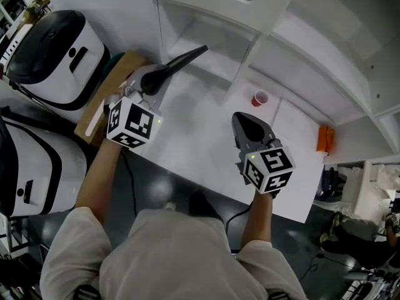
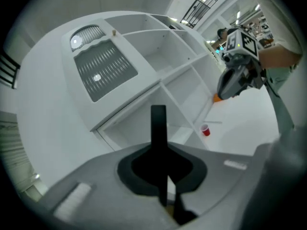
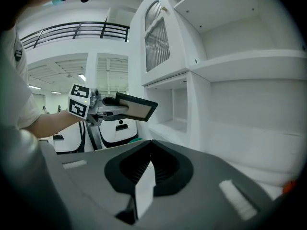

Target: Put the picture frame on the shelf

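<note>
At the upper left of the head view, the left claw (image 1: 159, 77) is clamped shut on the picture frame (image 1: 187, 57). The frame is dark and shows there as a thin edge-on sliver pointing up and right toward the white shelf (image 1: 300, 39). It is in the air over the white bench (image 1: 200, 130), touching neither bench nor shelf. In the left gripper view the frame stands as a dark upright bar pinched between the jaws, with the shelf's open compartments behind it. In the right gripper view, at centre left, the frame lies nearly flat with a pale tan panel inside its dark border, just in front of a lower shelf compartment and outside it.

At the centre right of the head view, the right claw (image 1: 245, 122) hovers over the bench with its jaws together and nothing between them.

A red cup (image 1: 259, 98) stands on the bench near the foot of the shelf, and an orange object (image 1: 322, 138) sits at the right. Two white-and-black machines (image 1: 56, 55) fill the left edge.
</note>
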A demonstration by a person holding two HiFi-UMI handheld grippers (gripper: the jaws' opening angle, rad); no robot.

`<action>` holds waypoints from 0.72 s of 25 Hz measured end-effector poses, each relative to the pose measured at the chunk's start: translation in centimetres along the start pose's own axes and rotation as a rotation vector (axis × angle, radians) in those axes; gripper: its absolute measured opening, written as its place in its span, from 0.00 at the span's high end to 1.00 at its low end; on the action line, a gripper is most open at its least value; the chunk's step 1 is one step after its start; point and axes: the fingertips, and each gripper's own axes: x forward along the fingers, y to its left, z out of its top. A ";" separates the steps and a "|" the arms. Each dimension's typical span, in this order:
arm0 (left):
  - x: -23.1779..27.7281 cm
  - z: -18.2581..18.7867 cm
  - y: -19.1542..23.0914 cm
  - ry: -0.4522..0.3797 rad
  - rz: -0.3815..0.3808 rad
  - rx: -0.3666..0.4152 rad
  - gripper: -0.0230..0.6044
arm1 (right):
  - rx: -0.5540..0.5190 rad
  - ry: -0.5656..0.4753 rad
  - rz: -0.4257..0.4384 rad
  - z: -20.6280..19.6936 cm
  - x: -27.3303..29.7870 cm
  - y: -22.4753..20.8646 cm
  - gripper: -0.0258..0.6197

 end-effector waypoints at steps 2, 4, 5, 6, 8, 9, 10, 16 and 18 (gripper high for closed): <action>0.8 -0.1 0.2 0.008 0.003 0.026 0.95 | 0.011 0.002 -0.005 -0.2 0.3 -0.5 0.95; 1.7 -0.2 0.4 0.014 0.004 0.046 0.95 | 0.018 0.006 -0.007 -0.4 0.5 -0.9 0.95; 2.1 -0.3 0.5 0.015 0.001 0.050 0.95 | 0.021 0.008 -0.007 -0.5 0.5 -1.0 0.95; 2.6 -0.4 0.5 0.017 -0.002 0.052 0.95 | 0.024 0.009 -0.006 -0.7 0.6 -1.2 0.95; 3.6 -0.7 0.5 0.025 -0.006 0.066 0.95 | 0.034 0.009 -0.001 -0.8 0.7 -1.4 0.95; 4.1 -0.9 0.5 0.031 -0.007 0.080 0.95 | 0.039 0.007 0.001 -0.8 0.7 -1.5 0.95; 4.6 -1.1 0.5 0.037 -0.008 0.095 0.95 | 0.044 0.005 0.001 -0.9 0.7 -1.6 0.95; 6.8 -2.4 0.1 0.098 -0.006 0.217 0.95 | 0.071 -0.002 -0.012 -1.1 1.4 -2.6 0.95; 7.4 -2.8 0.0 0.112 -0.013 0.242 0.95 | 0.073 0.000 -0.011 -1.2 1.6 -2.8 0.95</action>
